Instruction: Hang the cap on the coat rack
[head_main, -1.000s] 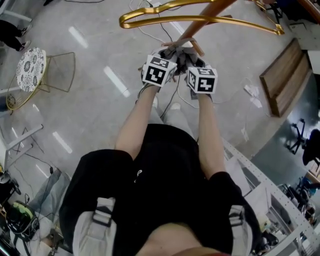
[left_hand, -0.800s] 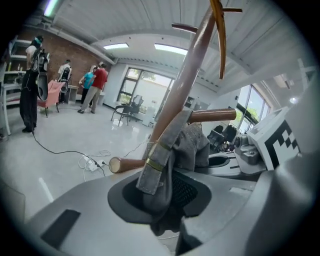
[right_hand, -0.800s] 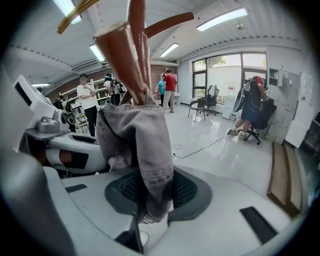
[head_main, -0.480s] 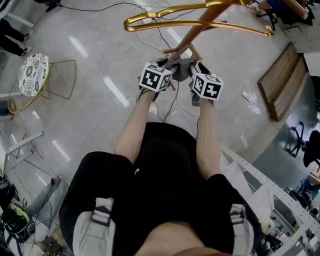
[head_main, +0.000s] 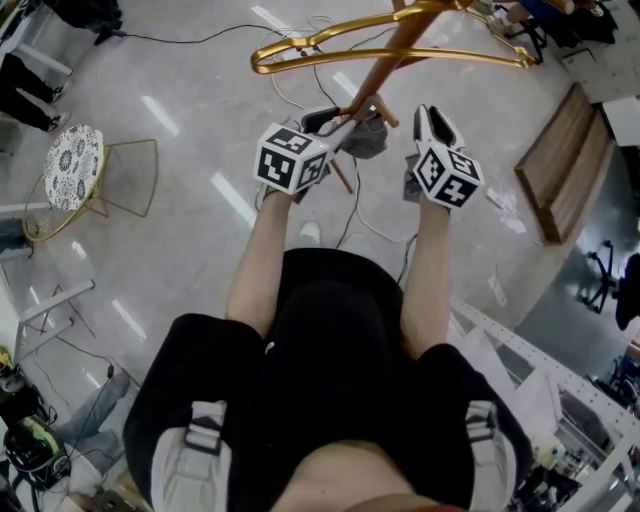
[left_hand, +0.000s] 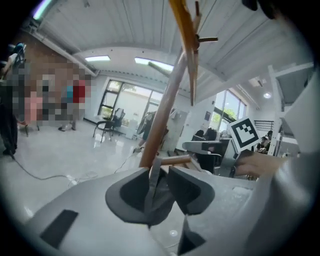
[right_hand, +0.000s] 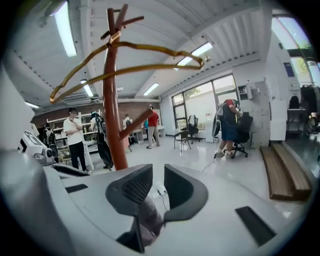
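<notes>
In the upper middle of the head view, the grey cap (head_main: 368, 138) sits at a short wooden peg (head_main: 372, 102) of the brown coat rack (head_main: 395, 50). Whether it already hangs fully on the peg, I cannot tell. A gold hanger (head_main: 300, 55) lies across the rack near the top edge of the frame.

The left tool (head_main: 325, 122) is just beside the cap, on its left. In the left gripper view, a thin grey edge of the cap (left_hand: 151, 186) stands between the jaws of this tool (left_hand: 159, 175). The edge lies against the left pad, while a small gap shows at the right pad. The jaws are closing, but they do not clamp the cap. The peg (left_hand: 175, 160) and the rack's pole (left_hand: 165, 110) are directly behind them.

The right tool (head_main: 432, 120) is to the right of the cap and apart from it. In the right gripper view its jaws (right_hand: 158, 172) are parted and closing, and the floor shows through the gap, so nothing is gripped. Low at the root of the jaws there is a blurred greyish patch — I cannot say what it is. The coat rack (right_hand: 112, 100) stands to the upper left in this view, with the hanger (right_hand: 150, 65) draped over it.

On the floor (head_main: 180, 230) — at the left of the head view — stands a stool (head_main: 68, 165) with a patterned seat, and wooden boards (head_main: 560, 170) lie at the right.
</notes>
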